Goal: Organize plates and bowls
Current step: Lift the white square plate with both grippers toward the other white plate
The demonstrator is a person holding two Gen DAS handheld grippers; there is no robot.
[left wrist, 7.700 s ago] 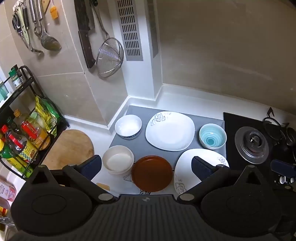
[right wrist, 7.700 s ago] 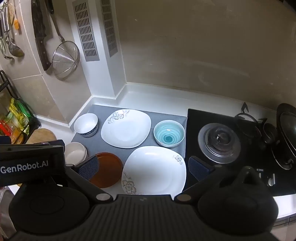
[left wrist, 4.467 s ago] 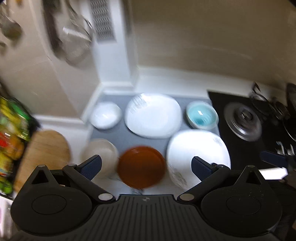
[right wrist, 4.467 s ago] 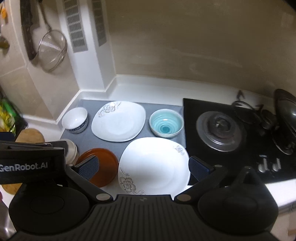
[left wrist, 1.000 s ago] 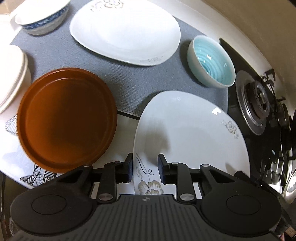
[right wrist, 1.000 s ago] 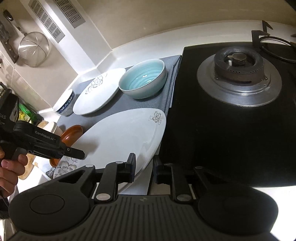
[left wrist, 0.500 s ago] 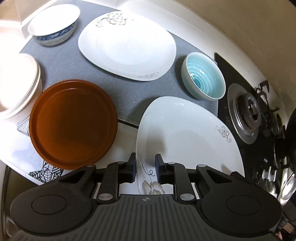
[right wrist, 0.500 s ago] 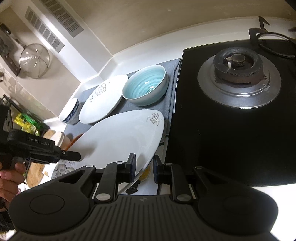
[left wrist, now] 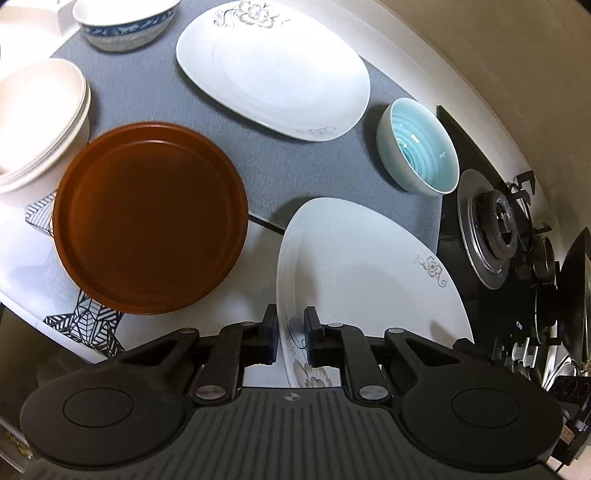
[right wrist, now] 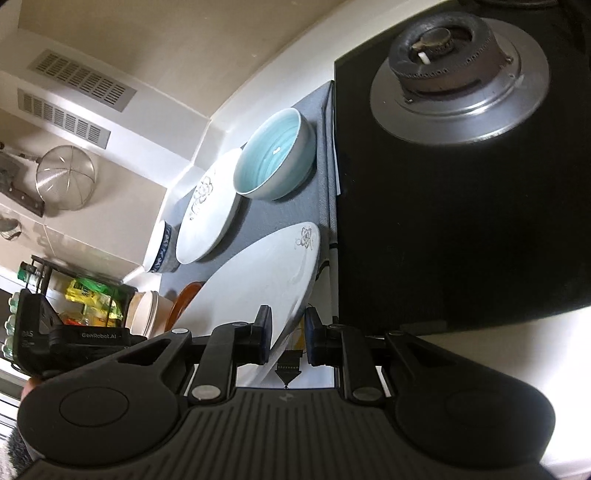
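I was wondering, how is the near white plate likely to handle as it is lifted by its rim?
The near white plate looks glazed and rigid, so it probably won't flex but may slip in the pads. It is broad, and the left gripper and right gripper pinch only its edges, so it could tilt. Likely breakable if dropped.

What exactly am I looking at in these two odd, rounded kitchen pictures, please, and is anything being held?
Each picture comes from a fisheye camera on a hand-held two-finger gripper, looking along its fingers. One shows the left gripper, the other the right gripper. Both are clamped on opposite edges of the near white plate, which looks tilted off the counter. On the grey mat lie a second white plate, a turquoise bowl, a blue-patterned bowl, stacked cream bowls and a brown plate. A stove burner sits beside them.
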